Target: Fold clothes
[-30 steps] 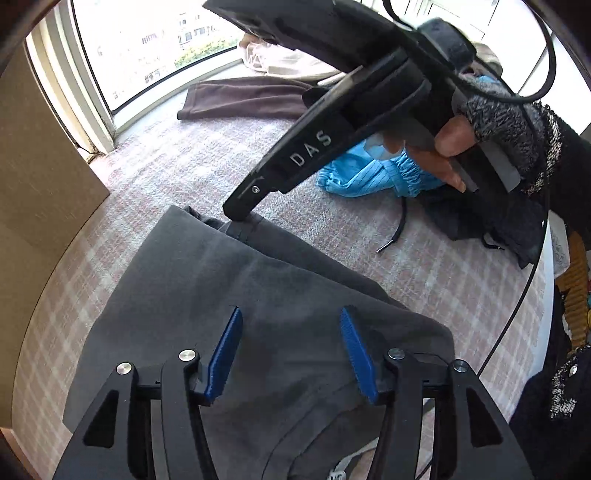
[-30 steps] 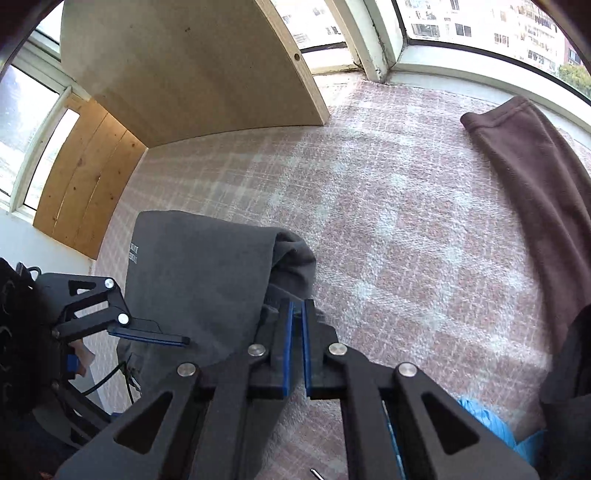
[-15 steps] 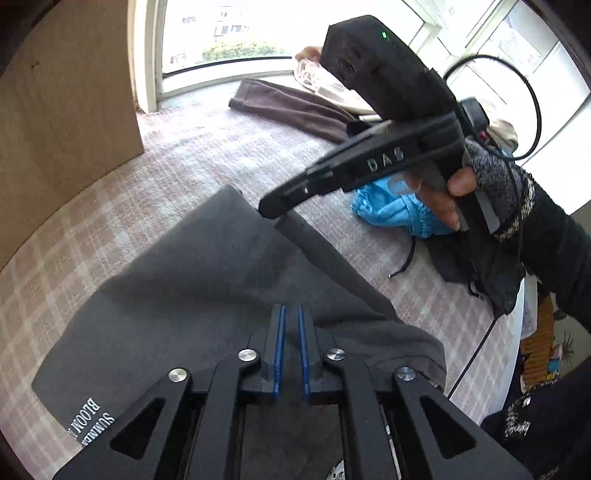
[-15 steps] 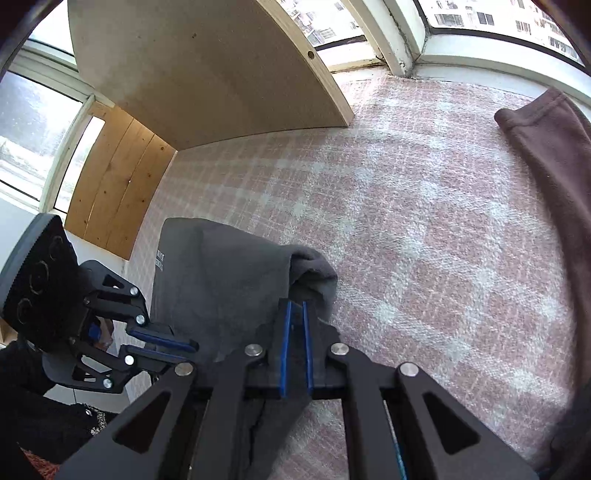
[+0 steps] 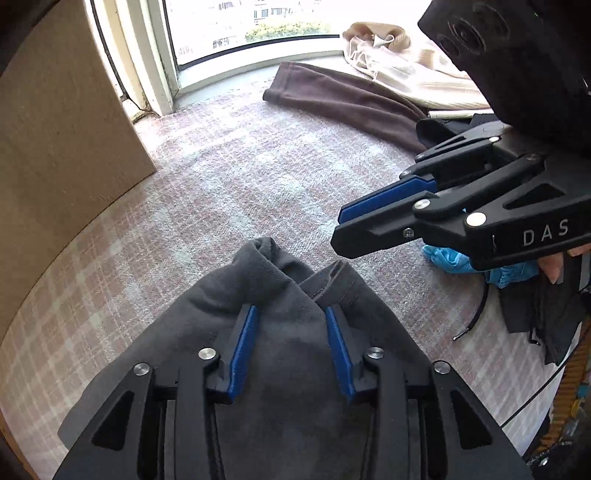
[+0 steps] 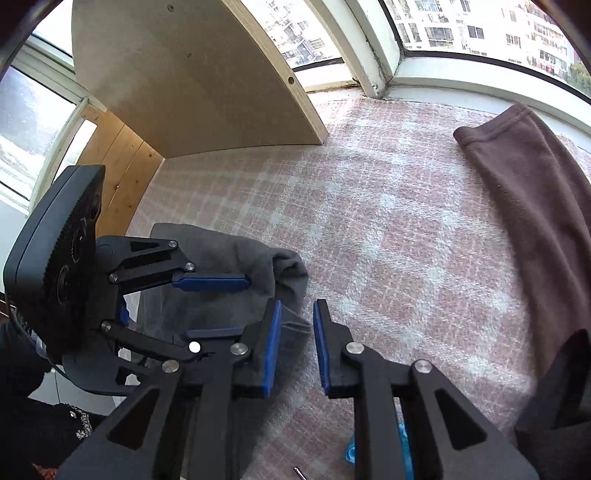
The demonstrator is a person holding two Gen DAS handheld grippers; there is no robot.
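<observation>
Ahead of me a pink plaid blanket (image 5: 236,173) covers the surface. A bare wooden board (image 6: 192,77) leans at the window (image 5: 251,22), with pale pine panelling (image 6: 122,173) beside it. Outside I see apartment blocks (image 6: 476,26).

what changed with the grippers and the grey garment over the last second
Both grippers let go: the left gripper, shut half a second ago, now stands open over the dark grey fabric garment, and the right gripper, which was clamped on its folded edge, has opened and drawn back. The garment stays folded over on the pink plaid cover; the brown fleece garment has not moved.
</observation>
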